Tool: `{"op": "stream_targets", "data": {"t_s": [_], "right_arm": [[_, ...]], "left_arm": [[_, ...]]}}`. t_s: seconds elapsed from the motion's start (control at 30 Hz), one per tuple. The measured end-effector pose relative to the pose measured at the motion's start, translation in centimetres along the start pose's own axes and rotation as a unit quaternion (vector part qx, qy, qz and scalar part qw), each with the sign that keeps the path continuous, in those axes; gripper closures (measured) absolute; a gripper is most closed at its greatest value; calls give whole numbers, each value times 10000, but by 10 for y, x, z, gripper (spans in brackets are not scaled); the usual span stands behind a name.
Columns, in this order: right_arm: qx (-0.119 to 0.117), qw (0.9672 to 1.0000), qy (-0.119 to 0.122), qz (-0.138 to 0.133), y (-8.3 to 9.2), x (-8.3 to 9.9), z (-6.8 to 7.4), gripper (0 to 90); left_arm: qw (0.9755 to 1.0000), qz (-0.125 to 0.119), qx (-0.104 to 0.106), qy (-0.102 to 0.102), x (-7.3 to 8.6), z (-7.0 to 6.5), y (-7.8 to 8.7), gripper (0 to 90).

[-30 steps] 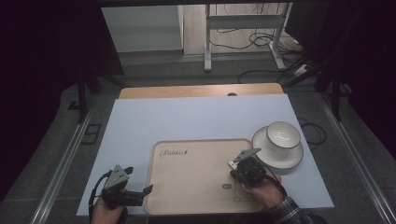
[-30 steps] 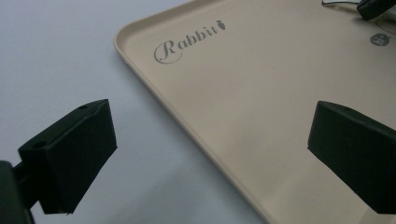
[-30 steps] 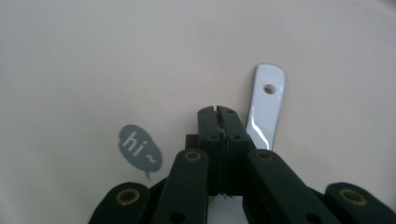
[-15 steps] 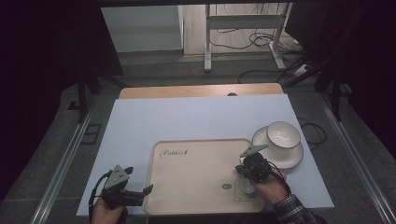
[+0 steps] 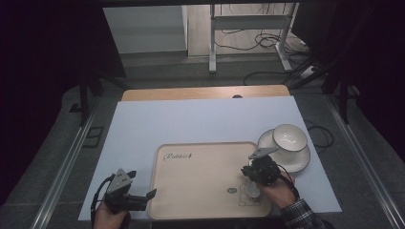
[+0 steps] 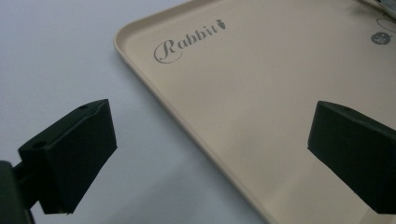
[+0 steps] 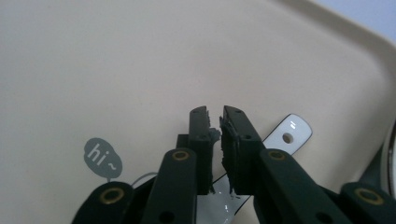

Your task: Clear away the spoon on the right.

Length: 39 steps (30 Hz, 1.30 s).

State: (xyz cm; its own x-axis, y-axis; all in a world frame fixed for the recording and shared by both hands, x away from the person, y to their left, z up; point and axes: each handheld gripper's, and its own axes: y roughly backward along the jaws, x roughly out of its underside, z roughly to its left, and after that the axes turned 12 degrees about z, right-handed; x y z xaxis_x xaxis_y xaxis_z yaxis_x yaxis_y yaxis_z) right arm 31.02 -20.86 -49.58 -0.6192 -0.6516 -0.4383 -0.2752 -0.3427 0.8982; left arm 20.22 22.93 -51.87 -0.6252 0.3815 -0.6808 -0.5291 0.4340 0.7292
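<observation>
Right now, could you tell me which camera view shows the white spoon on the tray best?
The right gripper view: the spoon lies on the tray, its handle end with a hole showing past the right gripper. In the high view the spoon is small, partly under that gripper. The left gripper view gives the tray's printed corner.

A: Tray [image 5: 200, 191]?
B: Beige plastic, smooth, matt, grey print on it.
A: Spoon [image 7: 286, 136] at the tray's right edge?
B: White ceramic, glossy, bright glare on the handle.
A: Bowl [image 5: 289, 137] and saucer [image 5: 302, 161]?
B: Same glazed white, shiny.
A: Table [image 5: 200, 119]?
B: Pale matt sheet, smooth; bare wood strip along the far edge.
A: Right gripper [image 7: 214, 126]?
B: Black matt plastic, brass-coloured rivets, pads worn rough. Left gripper [image 6: 210, 154] pads smooth matt black.
A: Sleeve [image 5: 302, 215]?
B: Checked cloth.
</observation>
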Motion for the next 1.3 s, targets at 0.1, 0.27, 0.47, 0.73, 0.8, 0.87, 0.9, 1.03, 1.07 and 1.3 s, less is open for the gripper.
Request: {"op": "stream_targets", "data": {"t_s": [0.1, 0.27, 0.47, 0.73, 0.8, 0.87, 0.9, 1.03, 1.07, 1.3], "right_arm": [[26, 9999, 21, -129, 4, 1, 0, 760], [44, 9998, 35, -189, 7, 3, 0, 729], [63, 9997, 29, -254, 10, 4, 0, 675], [125, 9994, 1, -311, 14, 7, 1, 607], [117, 9994, 0, -334, 16, 8, 2, 594], [122, 9992, 8, -380, 17, 8, 2, 577], [89, 9992, -16, -402, 18, 9, 3, 562], [41, 9990, -88, -447, 19, 11, 3, 547], [41, 9990, -88, -447, 19, 11, 3, 547], [86, 9985, -194, -502, 21, 17, 0, 490]], "left_arm": [[10000, -1, 1, 4, 0, 0, 0, 9], [10000, -10, 9, 16, 0, 0, 0, 9], [10000, -14, 20, 19, 0, 1, 0, 9], [10000, -16, 25, 23, 0, 1, 0, 9], [10000, -13, 22, 21, 0, 1, 0, 8], [10000, -15, 23, 22, 0, 1, 0, 8], [10000, -16, 19, 18, 0, 1, 0, 9], [10000, -14, 17, 16, 0, 1, 0, 9], [10000, -14, 18, 17, 0, 1, 0, 9], [10000, -17, 22, 18, 0, 1, 0, 8]]}}
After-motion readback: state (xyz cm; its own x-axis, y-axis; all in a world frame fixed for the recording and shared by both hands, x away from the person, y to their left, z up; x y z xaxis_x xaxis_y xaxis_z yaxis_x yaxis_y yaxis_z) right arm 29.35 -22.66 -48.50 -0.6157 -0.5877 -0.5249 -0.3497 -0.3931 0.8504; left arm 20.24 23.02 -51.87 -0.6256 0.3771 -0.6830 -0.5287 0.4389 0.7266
